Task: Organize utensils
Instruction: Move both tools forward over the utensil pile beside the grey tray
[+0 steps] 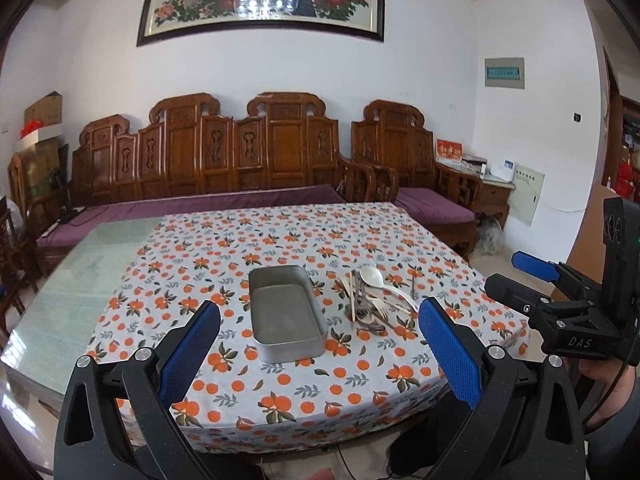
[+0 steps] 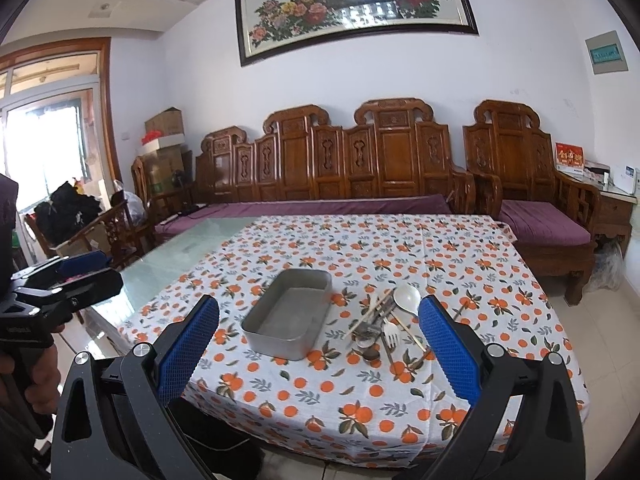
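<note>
Here, 1 tin (image 1: 286,312), 1 white spoon (image 2: 406,298), utensil pile (image 1: 374,300)

White tablecloth (image 1: 280,380) printed with orange fruit and grey-green leaves; grey metal tray (image 1: 285,312); white spoon (image 2: 406,295); blue-padded black tools.

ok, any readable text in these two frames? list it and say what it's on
"DAS": on the black body of the right tool, seen from the left wrist camera.
Red card on the side cabinet: gold characters, too blurred to read.
Painting: small black characters at its upper left, too small to read.
Green wall panel: a line of print, unreadable.
Left tool: a faint mark on its body, unreadable.
</note>
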Motion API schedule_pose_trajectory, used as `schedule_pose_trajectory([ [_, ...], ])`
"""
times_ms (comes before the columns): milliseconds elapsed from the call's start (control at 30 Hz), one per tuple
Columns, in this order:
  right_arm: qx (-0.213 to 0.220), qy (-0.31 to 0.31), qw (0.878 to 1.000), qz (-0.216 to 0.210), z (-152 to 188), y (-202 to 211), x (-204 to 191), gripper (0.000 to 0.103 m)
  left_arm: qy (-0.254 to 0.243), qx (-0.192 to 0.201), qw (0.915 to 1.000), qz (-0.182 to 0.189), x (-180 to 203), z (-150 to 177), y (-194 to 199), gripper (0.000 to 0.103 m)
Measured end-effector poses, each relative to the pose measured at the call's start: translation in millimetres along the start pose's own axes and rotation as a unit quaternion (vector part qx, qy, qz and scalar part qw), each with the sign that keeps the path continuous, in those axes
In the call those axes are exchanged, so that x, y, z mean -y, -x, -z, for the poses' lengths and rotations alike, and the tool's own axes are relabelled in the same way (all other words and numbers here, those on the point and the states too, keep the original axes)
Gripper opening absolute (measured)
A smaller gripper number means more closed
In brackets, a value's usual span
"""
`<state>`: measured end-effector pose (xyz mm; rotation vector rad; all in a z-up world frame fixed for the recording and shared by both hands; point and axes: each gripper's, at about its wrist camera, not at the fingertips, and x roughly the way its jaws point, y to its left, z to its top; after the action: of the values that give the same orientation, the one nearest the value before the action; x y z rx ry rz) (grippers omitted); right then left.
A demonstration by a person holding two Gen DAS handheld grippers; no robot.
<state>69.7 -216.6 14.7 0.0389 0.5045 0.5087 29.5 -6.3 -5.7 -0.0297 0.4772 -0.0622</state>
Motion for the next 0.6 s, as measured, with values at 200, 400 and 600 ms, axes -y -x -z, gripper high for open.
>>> schedule_pose_trajectory([
  [200, -0.020, 0.000, 1.000, 0.012, 7, -24, 19, 0.095, -0.008, -0.023, 0.9997, 0.010, 2, 0, -28, 0.096],
  [400, -0.039, -0.004, 0.999, 0.024, 14, -48, 42, 0.090, -0.017, -0.041, 0.9989, 0.015, 6, 0, -54, 0.096],
  [600, -0.057, -0.014, 0.998, 0.034, 18, -75, 66, 0.083, -0.026, -0.055, 0.9979, 0.024, 9, -4, -81, 0.096],
])
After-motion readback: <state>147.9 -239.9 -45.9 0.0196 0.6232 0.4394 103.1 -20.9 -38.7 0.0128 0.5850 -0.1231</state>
